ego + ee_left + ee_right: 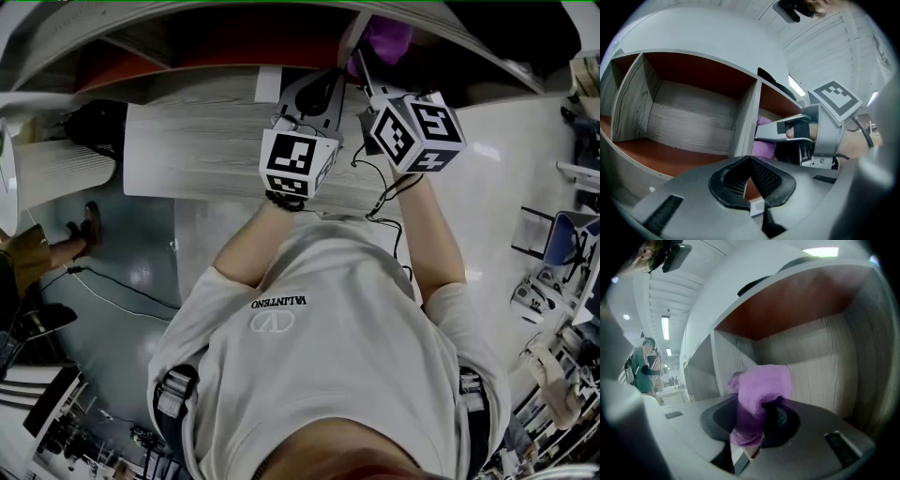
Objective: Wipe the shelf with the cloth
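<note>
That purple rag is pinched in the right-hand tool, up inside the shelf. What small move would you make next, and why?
Probably ease the right gripper down until the purple cloth presses on the compartment's floor, so wiping can start. The cloth is clamped between its fingers and sits inside the shelf, but no contact with any surface shows.

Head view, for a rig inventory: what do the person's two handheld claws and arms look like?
The left claw and right claw are grey shells with black textured pads. Each carries a white cube with black square markers, and thin black cables trail from them. The person wears a white short-sleeved T-shirt and dark harness straps.
</note>
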### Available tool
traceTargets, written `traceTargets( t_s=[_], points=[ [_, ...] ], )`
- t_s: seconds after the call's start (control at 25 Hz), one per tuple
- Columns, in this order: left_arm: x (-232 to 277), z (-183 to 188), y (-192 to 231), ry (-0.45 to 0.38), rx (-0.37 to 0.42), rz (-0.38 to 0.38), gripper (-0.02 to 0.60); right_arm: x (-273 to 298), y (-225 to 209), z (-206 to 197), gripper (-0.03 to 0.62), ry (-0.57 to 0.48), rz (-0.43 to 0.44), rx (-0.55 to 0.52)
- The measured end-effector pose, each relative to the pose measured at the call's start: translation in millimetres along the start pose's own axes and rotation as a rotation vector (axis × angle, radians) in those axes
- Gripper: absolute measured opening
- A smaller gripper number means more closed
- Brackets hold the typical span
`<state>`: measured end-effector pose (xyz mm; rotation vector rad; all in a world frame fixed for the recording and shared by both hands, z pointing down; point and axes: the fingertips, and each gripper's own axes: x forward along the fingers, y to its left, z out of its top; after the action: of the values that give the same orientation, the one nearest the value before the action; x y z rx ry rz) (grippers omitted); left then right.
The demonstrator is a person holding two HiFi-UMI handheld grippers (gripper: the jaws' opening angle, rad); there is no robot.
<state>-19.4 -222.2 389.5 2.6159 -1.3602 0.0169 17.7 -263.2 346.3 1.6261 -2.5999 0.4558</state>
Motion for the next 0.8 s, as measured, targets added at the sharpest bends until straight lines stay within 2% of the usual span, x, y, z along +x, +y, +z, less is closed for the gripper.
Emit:
traceTargets(
  t_s=[0.4, 0.8],
  points=[
    [0.1, -4.0, 17.7, 0.004, 0.003, 0.041, 0.002, 7.6, -9.2, -34.1, 0.101, 0.048, -0.015, 0.011],
    [2.3, -15.9, 24.0, 0.029, -0.003, 0.042, 0.002, 15.5, -16.1, -69.9, 0.101, 0.095, -0.036, 0.022]
  ],
)
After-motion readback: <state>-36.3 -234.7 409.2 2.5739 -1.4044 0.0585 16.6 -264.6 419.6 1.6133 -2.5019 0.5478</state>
